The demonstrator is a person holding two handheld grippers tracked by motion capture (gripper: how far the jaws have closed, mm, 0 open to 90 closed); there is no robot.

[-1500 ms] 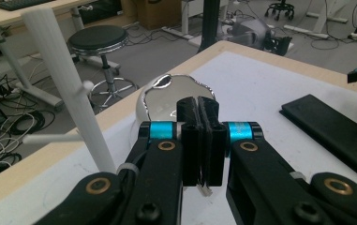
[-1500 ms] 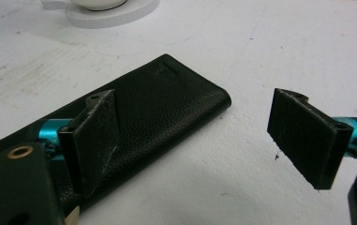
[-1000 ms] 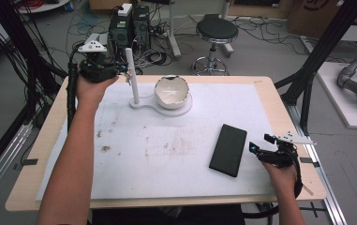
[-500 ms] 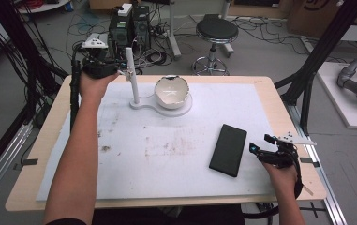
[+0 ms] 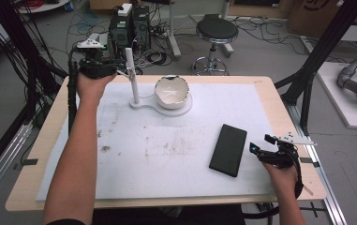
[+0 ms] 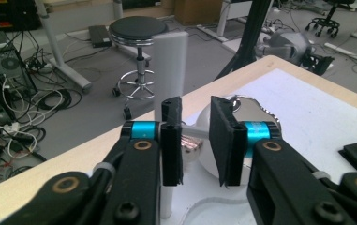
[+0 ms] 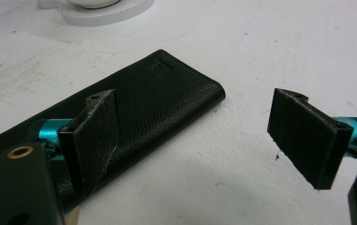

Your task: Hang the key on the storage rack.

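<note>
White post (image 5: 130,75) stands upright on a flat white base (image 5: 143,104) at the far left of the surface (image 5: 176,145), long axis vertical, top pointing straight up; a white bowl-like piece (image 5: 171,90) sits on the same base just right of it. Left gripper (image 5: 116,71) is up at the post's top, held level and pointing toward the post from its left side, forearm stretched long up the left side of the surface, hand (image 5: 89,84) wrapped around the gripper body. In the left gripper view its jaws have just been opening and now stand a little apart; the post (image 6: 169,70) rises just behind the left pad, off to one side of the gap, pads not pressing on it, and whether the pad touches it I cannot tell. Black leather wallet (image 5: 228,149) lies flat at the right of the surface, long axis running near-to-far, slightly tilted, well apart from the post. Right gripper (image 5: 260,146) rests low at the near right edge, just beside the wallet's right side, pointing left toward it, wrist bent, hand (image 5: 281,171) low on the surface. In the right gripper view its jaws stand wide open, nothing between the pads; the wallet (image 7: 157,93) lies under and beyond the left jaw, with bare white surface under the gap.
</note>
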